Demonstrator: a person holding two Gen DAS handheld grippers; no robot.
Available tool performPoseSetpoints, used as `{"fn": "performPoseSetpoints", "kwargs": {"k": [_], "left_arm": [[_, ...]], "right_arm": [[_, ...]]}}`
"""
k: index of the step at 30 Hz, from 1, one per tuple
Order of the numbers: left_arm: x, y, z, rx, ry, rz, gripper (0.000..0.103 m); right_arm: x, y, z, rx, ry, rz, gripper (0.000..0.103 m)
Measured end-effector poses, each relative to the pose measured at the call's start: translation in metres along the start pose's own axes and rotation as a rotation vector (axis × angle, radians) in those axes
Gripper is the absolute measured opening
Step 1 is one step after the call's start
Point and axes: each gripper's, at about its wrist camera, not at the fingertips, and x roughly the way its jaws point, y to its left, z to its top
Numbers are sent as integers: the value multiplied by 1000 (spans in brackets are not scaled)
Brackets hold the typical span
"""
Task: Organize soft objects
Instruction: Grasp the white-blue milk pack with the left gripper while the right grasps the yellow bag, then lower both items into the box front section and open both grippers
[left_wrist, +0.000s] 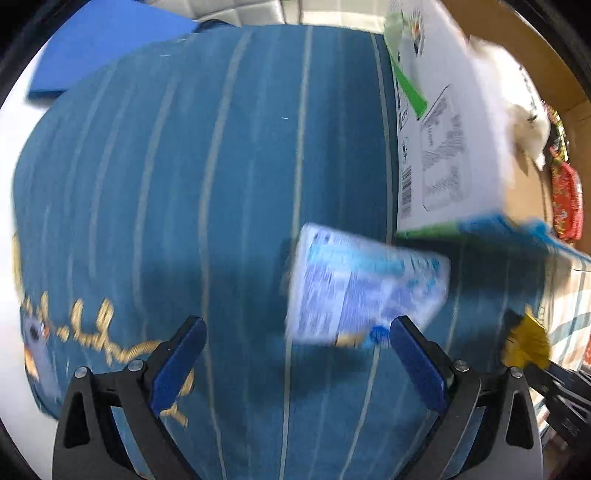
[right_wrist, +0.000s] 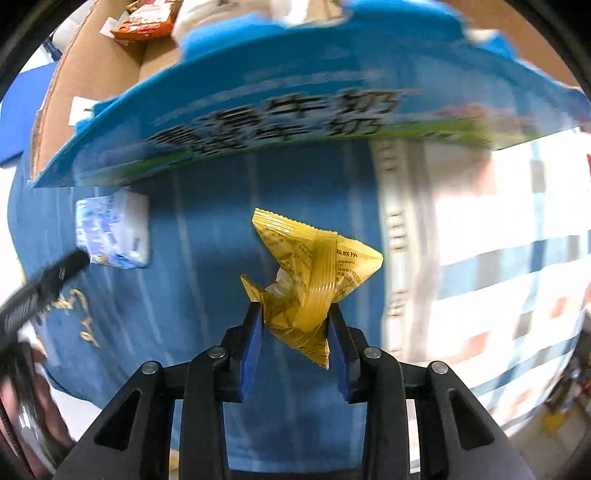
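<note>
Work surface covered by a blue striped cloth (left_wrist: 221, 184) with gold embroidered script near one edge. Checked cloth (right_wrist: 498, 258) in white, blue and orange laid directly beside it. Flat blue sheet (left_wrist: 103, 48) lying on a white surface beyond the striped cloth. Pale tiled wall (left_wrist: 255, 11) at the far end. Bright, even lighting; strong motion blur throughout.

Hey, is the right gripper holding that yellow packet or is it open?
Shut on it. The right gripper has both blue pads pressed against the crumpled yellow packet, which sticks up from between them, above the blue cloth.
</note>
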Motion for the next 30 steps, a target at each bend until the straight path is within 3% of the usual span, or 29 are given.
{"fn": "performPoseSetpoints", "kwargs": {"k": [3,6,8,10,13,17,26,30], "left_arm": [[21,-5,13,30,30,-33,86],[33,-5,18,17,56,-140,57],[32,-3,18,-2,61,-210,48],[28,-5,14,10,50,-204,35],[20,-5,3,32,30,-200,28],[7,-6,-21,22,13,-233,23],[-26,-36,-90,40,4,-410,22],[-33,-56,-107,60,2,-411,22]], "right_arm": [[-1,-8,-2,-8,2,-25,36],[5,-18,5,3,16,-16,36],[8,-25,9,27,28,14,39],[13,-26,13,50,55,29,43],[19,-21,13,58,60,30,43],[15,-11,6,25,15,1,35],[-11,-15,-29,-45,-21,-11,33],[-23,-29,-45,-24,-42,-4,33]]}}
